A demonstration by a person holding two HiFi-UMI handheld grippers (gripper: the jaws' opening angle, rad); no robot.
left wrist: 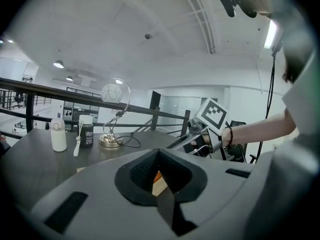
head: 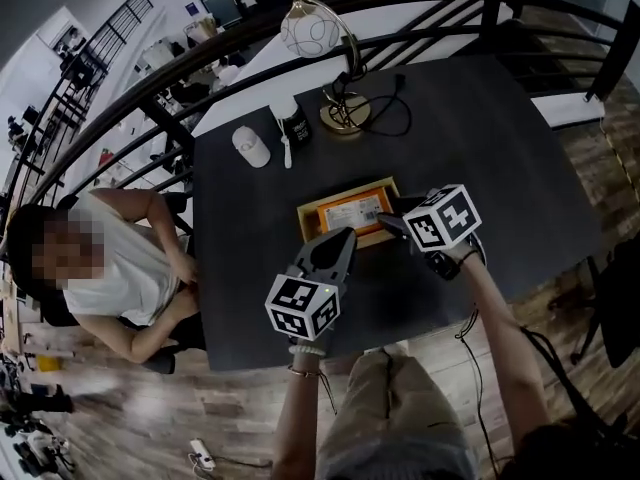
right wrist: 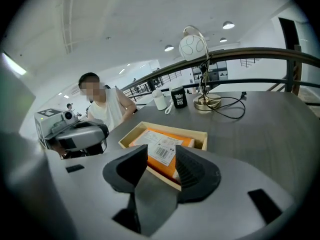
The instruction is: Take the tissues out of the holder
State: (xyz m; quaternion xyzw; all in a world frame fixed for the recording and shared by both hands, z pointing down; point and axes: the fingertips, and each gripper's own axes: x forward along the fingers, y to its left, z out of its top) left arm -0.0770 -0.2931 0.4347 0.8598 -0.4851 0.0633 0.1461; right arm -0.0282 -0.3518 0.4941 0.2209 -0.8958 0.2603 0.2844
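A shallow wooden holder [head: 302, 220] lies in the middle of the dark table with an orange tissue pack [head: 350, 210] bearing a white label inside it. My right gripper [head: 388, 222] hovers at the holder's near right corner. In the right gripper view it [right wrist: 161, 156] is open, and the pack [right wrist: 145, 135] and the holder's rim [right wrist: 165, 127] show beyond the gap; nothing lies between the pads. My left gripper [head: 345, 238] is just in front of the holder's near edge. Its jaws [left wrist: 159, 154] meet at the tips, shut on nothing.
A globe desk lamp [head: 318, 38] with a black cable stands at the table's far side, with a dark jar [head: 293, 123] and a white bottle [head: 251, 146] to its left. A seated person [head: 110, 258] is at the table's left edge. A black railing curves behind.
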